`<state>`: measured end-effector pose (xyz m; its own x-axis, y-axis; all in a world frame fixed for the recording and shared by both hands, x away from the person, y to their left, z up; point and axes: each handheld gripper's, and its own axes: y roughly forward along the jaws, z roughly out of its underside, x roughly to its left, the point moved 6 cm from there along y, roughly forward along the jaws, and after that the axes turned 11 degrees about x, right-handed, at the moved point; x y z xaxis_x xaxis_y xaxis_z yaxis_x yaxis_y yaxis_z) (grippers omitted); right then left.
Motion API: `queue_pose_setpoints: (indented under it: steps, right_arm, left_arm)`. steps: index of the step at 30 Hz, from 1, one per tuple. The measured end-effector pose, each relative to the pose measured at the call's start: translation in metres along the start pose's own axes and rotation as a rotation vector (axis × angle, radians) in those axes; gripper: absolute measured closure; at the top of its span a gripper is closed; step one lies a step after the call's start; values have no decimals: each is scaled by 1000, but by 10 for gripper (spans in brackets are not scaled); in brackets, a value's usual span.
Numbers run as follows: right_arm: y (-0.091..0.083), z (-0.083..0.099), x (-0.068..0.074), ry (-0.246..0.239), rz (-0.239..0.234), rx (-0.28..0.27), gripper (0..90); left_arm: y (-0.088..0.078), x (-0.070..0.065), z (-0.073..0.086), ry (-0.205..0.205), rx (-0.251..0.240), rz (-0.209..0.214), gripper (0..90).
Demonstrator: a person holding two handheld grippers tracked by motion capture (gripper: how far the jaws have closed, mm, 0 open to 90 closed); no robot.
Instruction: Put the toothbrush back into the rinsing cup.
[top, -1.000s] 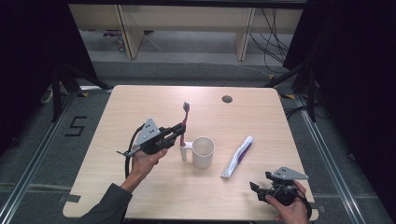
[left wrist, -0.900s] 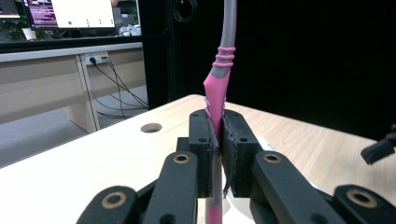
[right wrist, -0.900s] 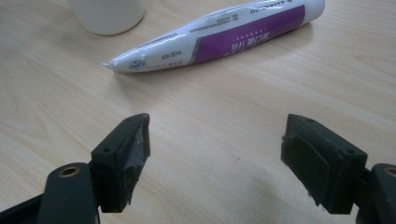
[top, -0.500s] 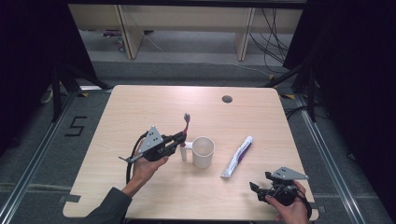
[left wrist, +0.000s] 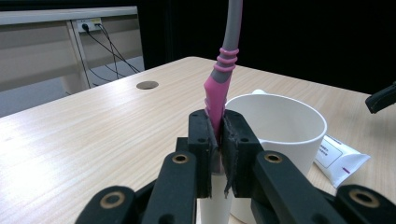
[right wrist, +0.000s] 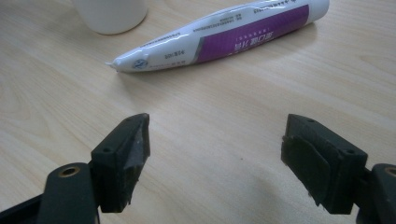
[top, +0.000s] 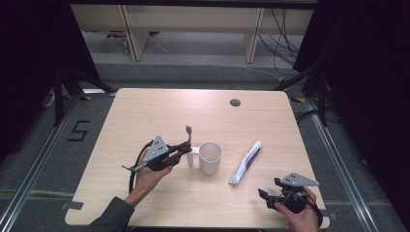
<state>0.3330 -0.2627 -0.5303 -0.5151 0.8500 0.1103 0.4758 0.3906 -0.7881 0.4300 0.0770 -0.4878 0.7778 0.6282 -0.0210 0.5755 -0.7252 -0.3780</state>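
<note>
In the middle of the high view, the left claw [top: 183, 149] is closed tight on the pink handle of a toothbrush [top: 188, 137], which stands nearly upright with its head up, just left of a white cup [top: 210, 157] on the table [top: 145, 111]. A white and purple tube [top: 245, 162] lies flat right of the cup. At the lower right of the frame, the right claw [top: 264, 195] sits low over the table, jaws spread wide and holding nothing, near the tube's flat end.

Matt pale wood-grain table [top: 145, 116], glossy plastic tube [right wrist: 224, 35], smooth white cup [left wrist: 280, 126].
</note>
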Motion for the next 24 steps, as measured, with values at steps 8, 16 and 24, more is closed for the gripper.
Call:
queue_pose_setpoints:
  steps: [8, 16, 24]
  right_arm:
    - [0, 0, 0, 0, -1, 1, 243]
    - [0, 0, -1, -10, 6, -5, 243]
    - [0, 0, -1, -8, 11, -7, 243]
  left_arm:
    - [1, 0, 3, 8, 11, -3, 806]
    - [-1, 1, 4, 20, 19, -15, 734]
    - [-5, 3, 3, 13, 26, -62, 476]
